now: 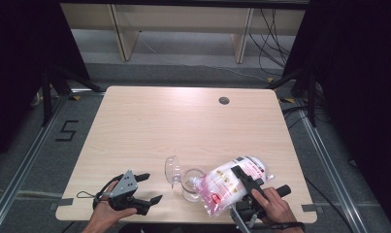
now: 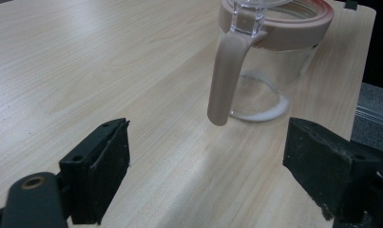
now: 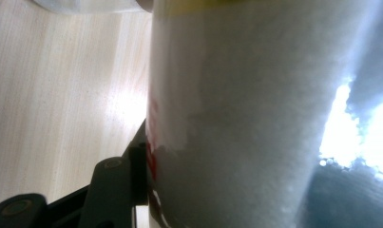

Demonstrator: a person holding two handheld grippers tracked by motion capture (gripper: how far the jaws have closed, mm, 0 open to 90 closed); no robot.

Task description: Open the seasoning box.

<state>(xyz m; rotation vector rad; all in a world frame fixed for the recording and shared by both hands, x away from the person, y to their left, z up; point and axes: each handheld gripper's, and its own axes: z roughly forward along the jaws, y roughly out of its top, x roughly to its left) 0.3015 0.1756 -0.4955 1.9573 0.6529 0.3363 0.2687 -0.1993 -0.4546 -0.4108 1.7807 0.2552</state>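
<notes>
A clear glass jar [image 1: 192,184] with a beige rim and handle stands near the table's front edge, its hinged lid [image 1: 172,170] flipped open to the left. In the left gripper view the jar [image 2: 274,57] stands just ahead, with a thin ring of white powder [image 2: 267,113] at its bottom. My left gripper [image 1: 153,187] rests open to the left of the jar, with nothing between its jaws. A plastic bag of white powder [image 1: 232,185] is tilted with its corner over the jar's mouth, and my right gripper [image 1: 247,178] is shut on it. The bag [image 3: 255,118] presses against one black finger [image 3: 108,190].
The light wooden table [image 1: 183,121] has a round cable hole [image 1: 224,100] at the back right. Beyond it stands a wooden shelf frame [image 1: 183,24] with cables [image 1: 275,39] trailing on the floor. Black stands flank the table on both sides.
</notes>
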